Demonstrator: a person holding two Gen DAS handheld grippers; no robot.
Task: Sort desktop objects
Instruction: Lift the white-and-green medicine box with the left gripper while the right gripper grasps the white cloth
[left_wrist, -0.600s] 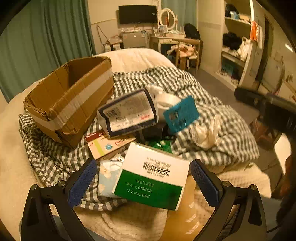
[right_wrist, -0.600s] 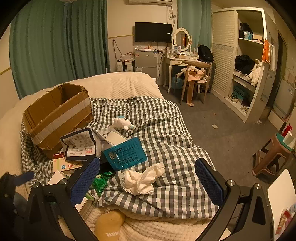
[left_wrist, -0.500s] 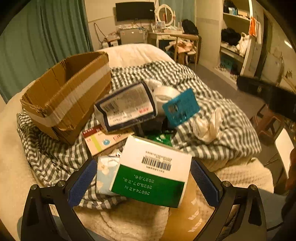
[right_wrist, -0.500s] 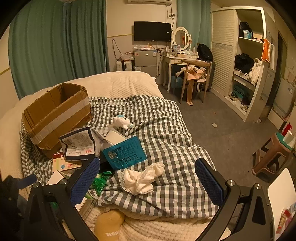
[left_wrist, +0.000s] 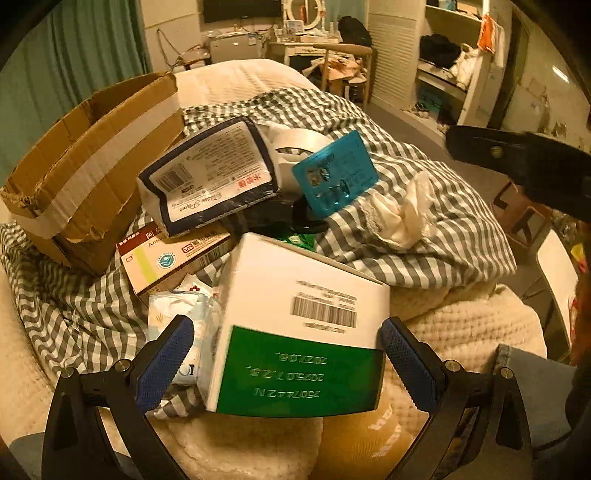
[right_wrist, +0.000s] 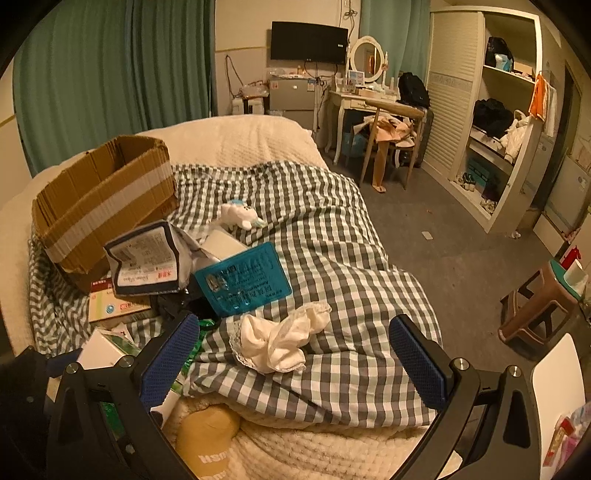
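A white and green box (left_wrist: 299, 332) lies at the near edge of the pile, between the fingers of my left gripper (left_wrist: 286, 328), which is open; the right pad sits at the box's edge, the left pad stands off. Behind it are a dark-rimmed paper pack (left_wrist: 210, 177), a teal card (left_wrist: 336, 173), a flat medicine box (left_wrist: 162, 258), a pale tissue packet (left_wrist: 177, 314) and a white cloth (left_wrist: 399, 218). My right gripper (right_wrist: 293, 332) hovers open over the white cloth (right_wrist: 284, 343), holding nothing. A small plush toy (right_wrist: 240, 214) lies farther back.
An open cardboard box (left_wrist: 88, 162) stands at the left on the checked blanket (right_wrist: 332, 229) covering the bed. A tan cap (right_wrist: 207, 435) pokes out at the bed's near edge. A stool (right_wrist: 539, 302), desk, chair and wardrobe stand to the right across the floor.
My left gripper has moved forward and down, so the white and green box now sits deeper between its fingers. The right gripper has barely shifted.
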